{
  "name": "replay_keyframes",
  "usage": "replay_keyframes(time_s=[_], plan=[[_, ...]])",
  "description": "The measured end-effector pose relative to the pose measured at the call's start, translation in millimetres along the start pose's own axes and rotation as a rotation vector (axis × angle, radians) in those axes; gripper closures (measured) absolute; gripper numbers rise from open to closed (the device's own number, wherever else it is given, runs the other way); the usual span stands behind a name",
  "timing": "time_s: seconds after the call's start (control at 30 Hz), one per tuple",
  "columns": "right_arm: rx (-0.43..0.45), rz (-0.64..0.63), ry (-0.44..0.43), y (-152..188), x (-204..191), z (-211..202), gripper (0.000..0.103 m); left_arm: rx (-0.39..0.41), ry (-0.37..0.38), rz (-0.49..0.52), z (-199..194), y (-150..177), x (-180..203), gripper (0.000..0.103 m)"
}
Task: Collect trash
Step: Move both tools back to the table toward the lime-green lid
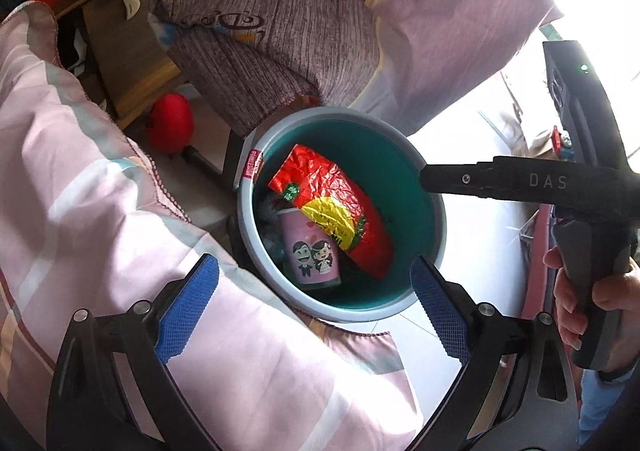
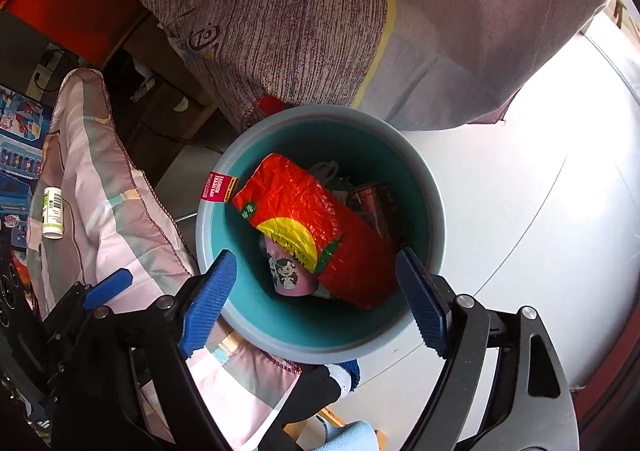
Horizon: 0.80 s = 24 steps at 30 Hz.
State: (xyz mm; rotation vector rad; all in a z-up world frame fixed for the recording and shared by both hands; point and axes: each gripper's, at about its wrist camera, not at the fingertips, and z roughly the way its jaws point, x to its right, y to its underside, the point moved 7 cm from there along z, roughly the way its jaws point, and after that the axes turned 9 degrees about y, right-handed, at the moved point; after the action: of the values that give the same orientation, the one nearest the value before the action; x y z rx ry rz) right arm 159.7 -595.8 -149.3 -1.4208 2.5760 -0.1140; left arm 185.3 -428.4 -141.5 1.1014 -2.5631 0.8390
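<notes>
1. Right gripper (image 2: 316,291) jaws apart, empty, above the trash can (image 2: 424,171).
2. Left gripper (image 1: 314,305) jaws apart, empty, over the same bin beside a pink quilt (image 1: 80,179).
3. Inside the bin: red-yellow snack bag (image 2: 320,227) lying on a pink cartoon paper cup (image 2: 288,275).
4. White bottle (image 2: 53,213) lies on the quilt, left of the bin.

A round plastic trash bin (image 2: 320,335) is grey-rimmed and teal inside. In it, a crinkled foil snack bag (image 2: 320,227) is red with a yellow arc and green marks; a pink paper cup (image 1: 312,255) carries a cartoon couple. Both tongs' pads (image 1: 188,307) are blue. The quilt (image 1: 80,179) at left is pink with grey checks.
</notes>
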Motion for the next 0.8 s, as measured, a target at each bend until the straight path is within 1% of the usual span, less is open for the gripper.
replay_keyframes(time_s=[0.07,0.13,0.3,0.43,0.63,0.8], plan=[[0.004,-0.006,0.008,1.3,-3.1,-3.5,0.024,0.006,0.002,-0.002,-4.6,1.6,-1.0,0.006],[0.007,-0.010,0.012,3.6,-6.5,-7.6,0.020,0.015,-0.001,-0.006,-11.1,3.3,-2.8,0.006],[0.015,-0.024,0.016,9.2,-18.3,-19.4,0.017,0.042,-0.004,-0.017,-29.3,8.1,-7.6,0.006],[0.019,-0.050,0.013,15.8,-34.9,-30.1,0.016,0.060,-0.013,-0.035,-44.3,13.9,-12.0,0.005],[0.014,-0.118,-0.011,31.8,-78.4,-45.3,0.014,0.104,-0.042,-0.072,-81.5,32.6,-30.2,0.004],[0.006,-0.202,-0.018,47.9,-125.7,-48.8,0.014,0.145,-0.087,-0.123,-119.3,57.9,-59.6,0.004]])
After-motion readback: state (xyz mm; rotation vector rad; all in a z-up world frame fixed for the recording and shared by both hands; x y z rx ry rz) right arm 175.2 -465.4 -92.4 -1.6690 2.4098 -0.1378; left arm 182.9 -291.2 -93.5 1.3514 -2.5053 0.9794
